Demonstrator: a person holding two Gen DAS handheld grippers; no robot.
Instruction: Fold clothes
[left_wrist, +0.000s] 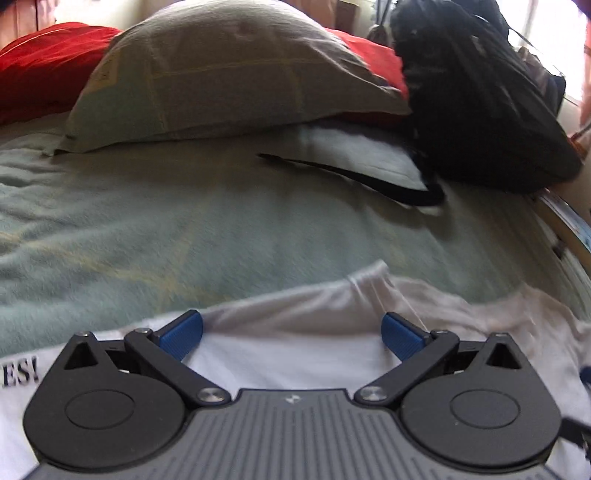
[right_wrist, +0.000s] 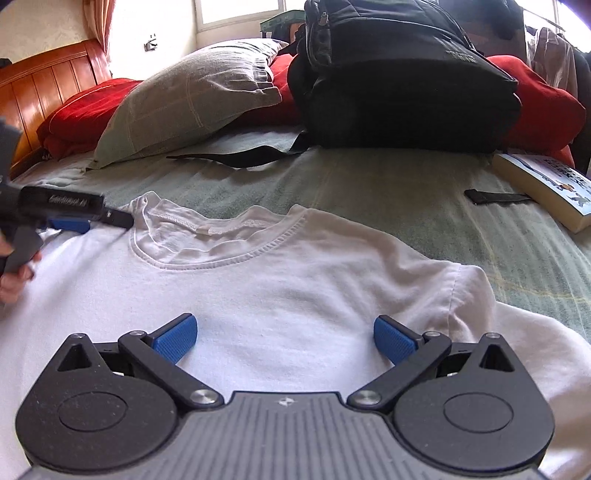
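We held both grippers, left and right, with fingers spread wide over the white T-shirt on the bed.

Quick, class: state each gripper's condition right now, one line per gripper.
Left gripper: open, holding nothing, its fingers either side of the white T-shirt near its shoulder edge.
Right gripper: open, holding nothing, over the T-shirt's chest.
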